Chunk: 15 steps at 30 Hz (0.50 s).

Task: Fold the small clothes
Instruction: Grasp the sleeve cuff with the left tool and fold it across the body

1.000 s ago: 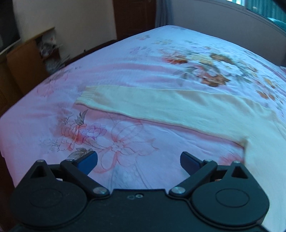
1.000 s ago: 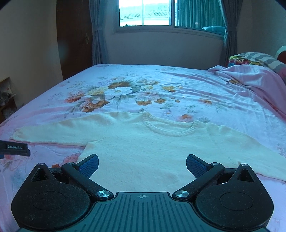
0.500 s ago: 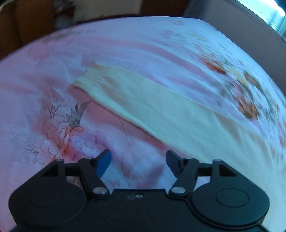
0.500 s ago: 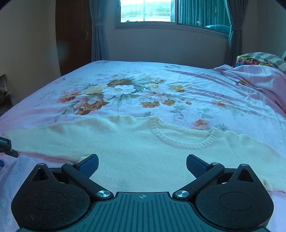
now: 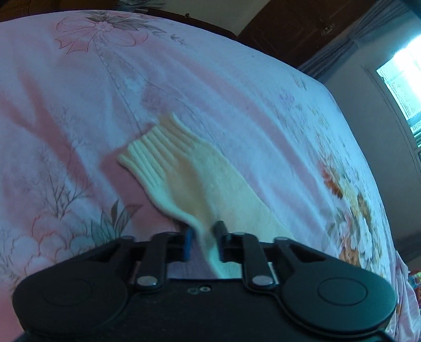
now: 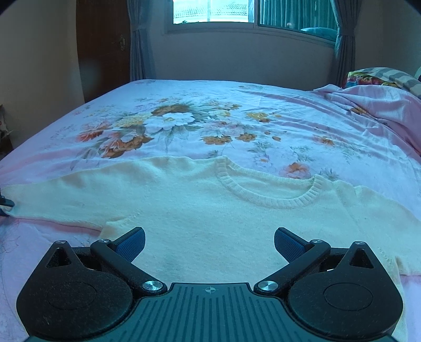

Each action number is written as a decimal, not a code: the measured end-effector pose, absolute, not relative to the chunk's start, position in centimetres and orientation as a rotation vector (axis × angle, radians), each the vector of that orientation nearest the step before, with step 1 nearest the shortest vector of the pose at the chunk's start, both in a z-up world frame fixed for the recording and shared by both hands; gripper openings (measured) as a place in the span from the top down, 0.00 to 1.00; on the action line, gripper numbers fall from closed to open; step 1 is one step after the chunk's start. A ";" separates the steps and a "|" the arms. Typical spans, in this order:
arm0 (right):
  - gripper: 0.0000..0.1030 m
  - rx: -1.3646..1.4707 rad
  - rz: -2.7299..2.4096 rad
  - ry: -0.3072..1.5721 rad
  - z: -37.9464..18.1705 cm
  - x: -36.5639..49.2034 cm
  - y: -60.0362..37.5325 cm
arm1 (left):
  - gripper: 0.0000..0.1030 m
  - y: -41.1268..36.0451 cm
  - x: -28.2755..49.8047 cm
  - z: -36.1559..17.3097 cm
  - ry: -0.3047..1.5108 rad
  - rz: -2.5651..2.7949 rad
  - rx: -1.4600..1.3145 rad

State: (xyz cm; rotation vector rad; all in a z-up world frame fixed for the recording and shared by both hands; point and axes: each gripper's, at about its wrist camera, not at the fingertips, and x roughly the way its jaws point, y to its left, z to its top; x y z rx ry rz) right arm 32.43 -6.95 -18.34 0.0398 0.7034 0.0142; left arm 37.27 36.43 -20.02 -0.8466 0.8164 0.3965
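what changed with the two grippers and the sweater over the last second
The left gripper swung in toward the sweater's sleeve, rolling as it came; its jaws have just been closing and now pinch the sleeve's near edge, a little back from the ribbed cuff. The right gripper eased lower and closer over the sweater body, jaws open as before. The sweater lies flat on the floral bedsheet as it did.

One cream knitted sweater (image 6: 200,210) lies spread on one bed (image 6: 263,105), with one ribbed cuff (image 5: 158,152) showing in the left wrist view and one round ribbed neckline (image 6: 265,194) in the right. Two tongs are in view: the left tongs (image 5: 204,240) and the right tongs (image 6: 209,243), each with two fingers. One window (image 6: 250,11) is flanked by two curtains. One striped pillow (image 6: 394,76) sits at the bed's far right.
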 end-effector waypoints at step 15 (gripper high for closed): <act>0.00 0.067 -0.095 0.709 -17.7 29.8 -12.6 | 0.99 14.3 38.1 -6.8 0.600 -0.208 -0.304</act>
